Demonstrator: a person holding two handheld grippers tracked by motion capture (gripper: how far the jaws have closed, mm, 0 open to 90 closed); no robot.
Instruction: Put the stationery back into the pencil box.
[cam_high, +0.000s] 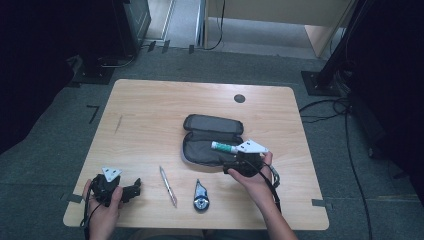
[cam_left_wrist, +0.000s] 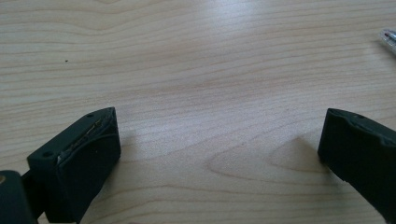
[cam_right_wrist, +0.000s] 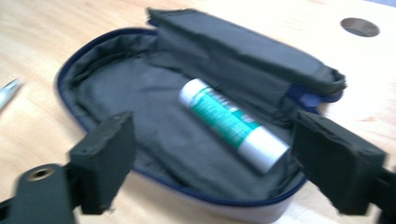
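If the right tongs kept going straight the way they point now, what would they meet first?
Most likely the glue stick lying in the open pencil case. The right tongs stand open and empty, aimed over the case's near rim at the stick. Depth is unclear, so the lining beside it might come first.

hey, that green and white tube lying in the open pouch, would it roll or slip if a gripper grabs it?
The tube looks round and smooth, so it would probably roll on bare wood. Lying in the soft fabric pouch, it is likely cradled and should stay put. Its glossy surface may slip between the pads unless it is gripped across its middle.
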